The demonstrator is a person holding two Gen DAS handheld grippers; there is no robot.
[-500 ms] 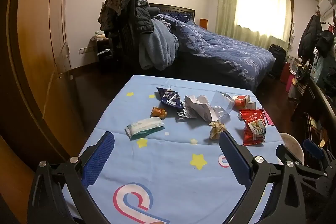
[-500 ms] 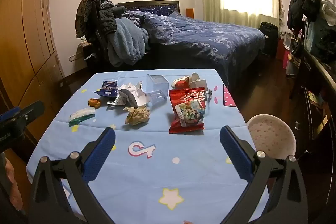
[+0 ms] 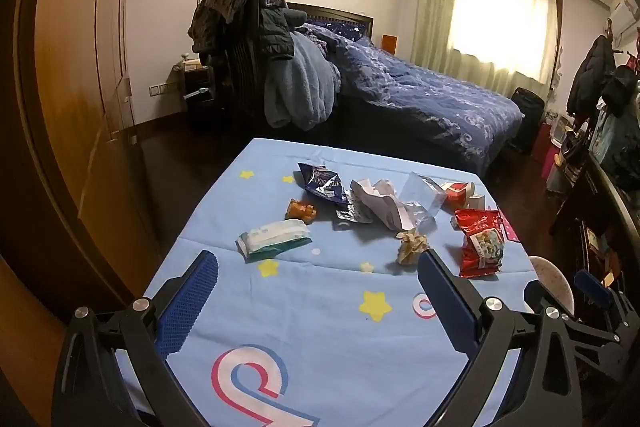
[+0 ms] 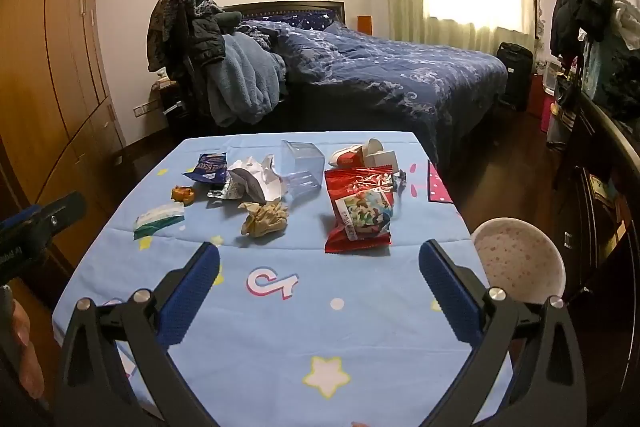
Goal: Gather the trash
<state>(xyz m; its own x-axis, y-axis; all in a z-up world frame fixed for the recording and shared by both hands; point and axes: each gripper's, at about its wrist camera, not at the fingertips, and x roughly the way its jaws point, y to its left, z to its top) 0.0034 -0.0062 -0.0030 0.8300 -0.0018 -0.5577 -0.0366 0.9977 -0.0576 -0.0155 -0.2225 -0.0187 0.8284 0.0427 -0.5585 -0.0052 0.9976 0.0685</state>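
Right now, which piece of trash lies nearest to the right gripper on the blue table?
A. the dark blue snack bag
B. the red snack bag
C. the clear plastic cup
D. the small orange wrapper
B: in the right wrist view the red snack bag lies just beyond the open fingers of the right gripper, closer than the other trash.

Blue-quilted bed [image 4: 400,83], clothes-heaped chair [image 4: 192,39], perhaps a white stool [image 4: 520,259].
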